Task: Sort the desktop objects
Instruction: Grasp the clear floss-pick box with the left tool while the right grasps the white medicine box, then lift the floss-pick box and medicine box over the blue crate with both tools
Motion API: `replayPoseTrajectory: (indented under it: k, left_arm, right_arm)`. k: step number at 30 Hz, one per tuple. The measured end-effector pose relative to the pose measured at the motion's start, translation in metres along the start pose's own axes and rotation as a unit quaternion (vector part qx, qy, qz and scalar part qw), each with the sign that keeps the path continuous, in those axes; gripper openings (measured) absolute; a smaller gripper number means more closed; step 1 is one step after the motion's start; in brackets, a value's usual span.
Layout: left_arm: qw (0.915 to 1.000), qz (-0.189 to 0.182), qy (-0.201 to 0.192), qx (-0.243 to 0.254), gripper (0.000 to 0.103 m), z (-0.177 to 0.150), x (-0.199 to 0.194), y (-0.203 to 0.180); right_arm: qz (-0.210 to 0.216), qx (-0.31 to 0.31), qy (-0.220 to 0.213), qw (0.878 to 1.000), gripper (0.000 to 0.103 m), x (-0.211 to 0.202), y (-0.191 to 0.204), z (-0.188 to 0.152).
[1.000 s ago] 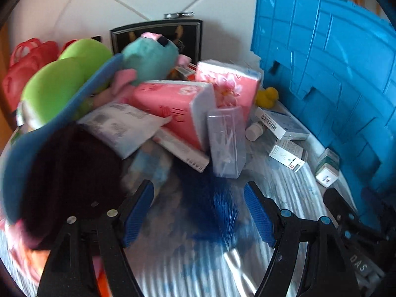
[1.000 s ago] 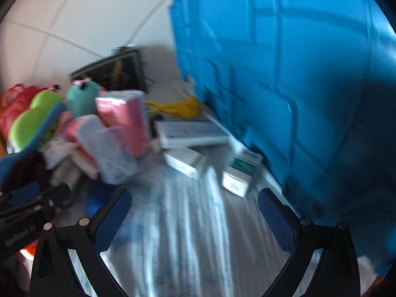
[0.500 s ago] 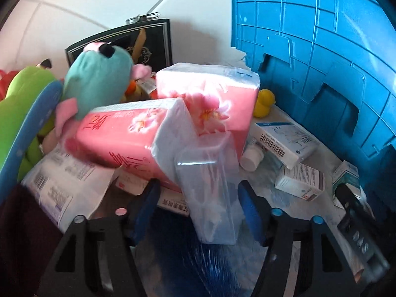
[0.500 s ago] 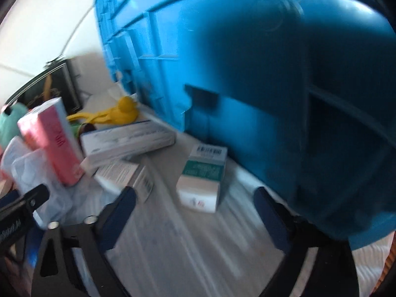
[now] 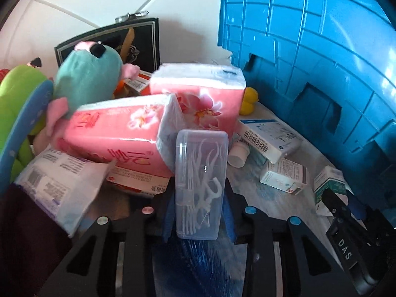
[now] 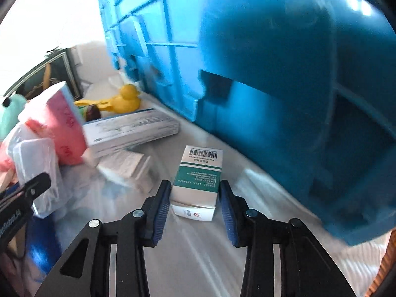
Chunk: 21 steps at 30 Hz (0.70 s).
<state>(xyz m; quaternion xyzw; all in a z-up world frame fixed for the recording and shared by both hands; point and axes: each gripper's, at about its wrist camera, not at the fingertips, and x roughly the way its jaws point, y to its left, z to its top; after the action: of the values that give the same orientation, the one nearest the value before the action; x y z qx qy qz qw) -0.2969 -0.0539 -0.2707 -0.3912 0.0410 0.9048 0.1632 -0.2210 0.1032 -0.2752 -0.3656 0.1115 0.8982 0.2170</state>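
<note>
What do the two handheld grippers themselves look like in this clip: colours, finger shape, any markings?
Both match: the left gripper and right gripper have matte black, angular fingers with triangular cut-outs, ribbed blue pads and round silver or blue rivets at the pivots. White lettering runs along the black body. No cables, hands or sleeves show.

Both grippers are now closer to the clutter than a second ago, and their jaws have just been closing. The left gripper (image 5: 199, 212), wide apart before over the bare table, now brackets the clear floss-pick case (image 5: 200, 185), pads against its sides. The right gripper (image 6: 194, 210), earlier spread wide and short of it, now has the green-and-white box (image 6: 196, 183) between its pads, beside the blue crate (image 6: 284, 86).
</note>
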Motion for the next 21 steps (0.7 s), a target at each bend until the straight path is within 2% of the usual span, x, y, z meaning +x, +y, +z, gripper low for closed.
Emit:
replayPoseTrajectory:
  k: [7, 13, 16, 21]
  left_arm:
    - [0.9995, 0.012, -0.018, -0.021, 0.033, -0.007, -0.042, 0.006]
    - [0.9976, 0.032, -0.052, -0.034, 0.033, -0.003, -0.089, 0.01]
    - [0.9953, 0.045, -0.075, -0.04, 0.033, 0.004, -0.116, 0.012]
    - [0.9905, 0.057, -0.115, -0.048, 0.033, 0.018, -0.161, 0.009]
  right_arm:
    - [0.027, -0.016, -0.035, 0.999, 0.038, -0.03, 0.014, 0.008]
    - [0.059, -0.031, -0.077, 0.995, 0.038, -0.067, 0.024, 0.023]
    - [0.081, -0.042, -0.109, 0.99, 0.038, -0.098, 0.027, 0.032]
    - [0.111, -0.065, -0.188, 0.974, 0.038, -0.162, 0.033, 0.05]
